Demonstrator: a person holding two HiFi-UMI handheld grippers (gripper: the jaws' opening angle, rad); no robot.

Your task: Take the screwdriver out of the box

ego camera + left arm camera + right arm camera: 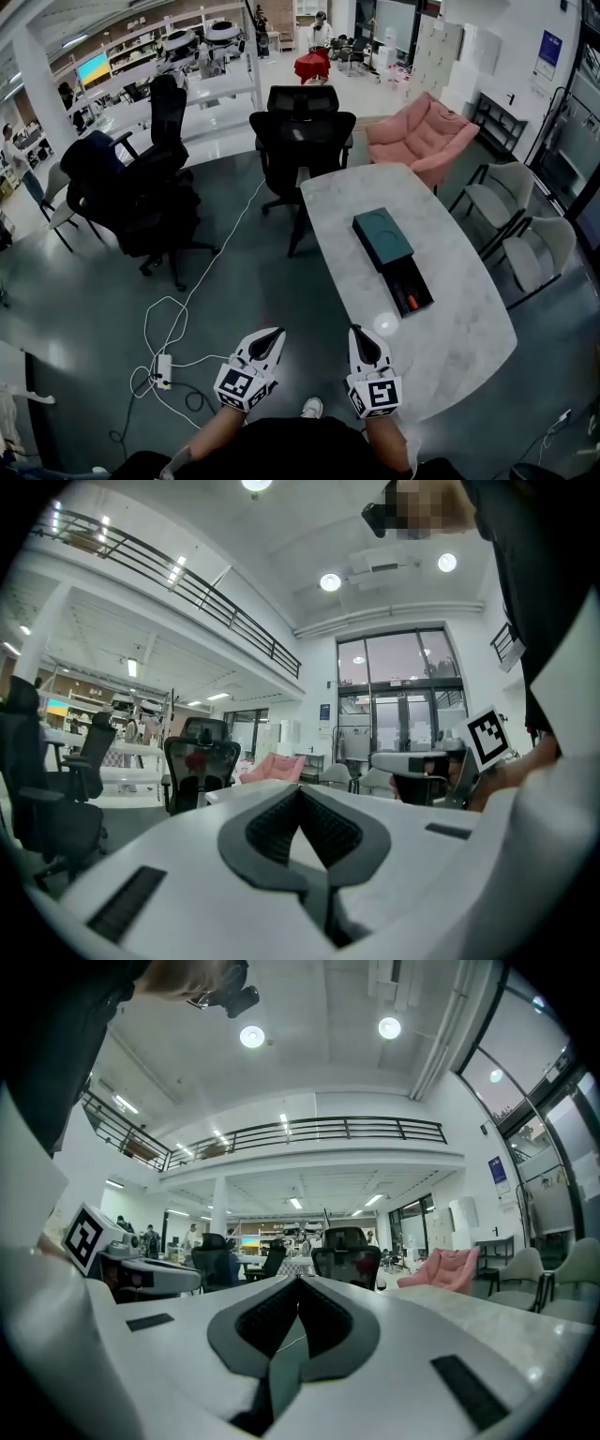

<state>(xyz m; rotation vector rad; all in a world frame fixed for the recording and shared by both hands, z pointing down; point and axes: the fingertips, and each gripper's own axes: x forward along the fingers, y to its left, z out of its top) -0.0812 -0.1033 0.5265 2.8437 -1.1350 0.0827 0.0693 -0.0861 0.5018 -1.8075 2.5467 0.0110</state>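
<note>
A dark teal box point(382, 236) lies on the pale oval table point(450, 347), its black drawer point(411, 285) pulled out toward me. Inside the drawer lies a small screwdriver point(410, 301) with an orange-red handle. Both grippers hover near the table's front end, short of the box. My left gripper point(278, 332) is over the floor left of the table, shut and empty. My right gripper point(355, 330) is at the table's near corner, shut with nothing between its jaws. In the left gripper view the left gripper point(300, 787) shows closed tips, and in the right gripper view the right gripper point(299, 1279) does too.
Black office chairs point(302, 131) stand at the table's far end and to the left point(141, 187). A pink sofa point(422, 136) and grey chairs point(539, 248) sit to the right. A white cable with a power strip point(163, 369) lies on the floor at left.
</note>
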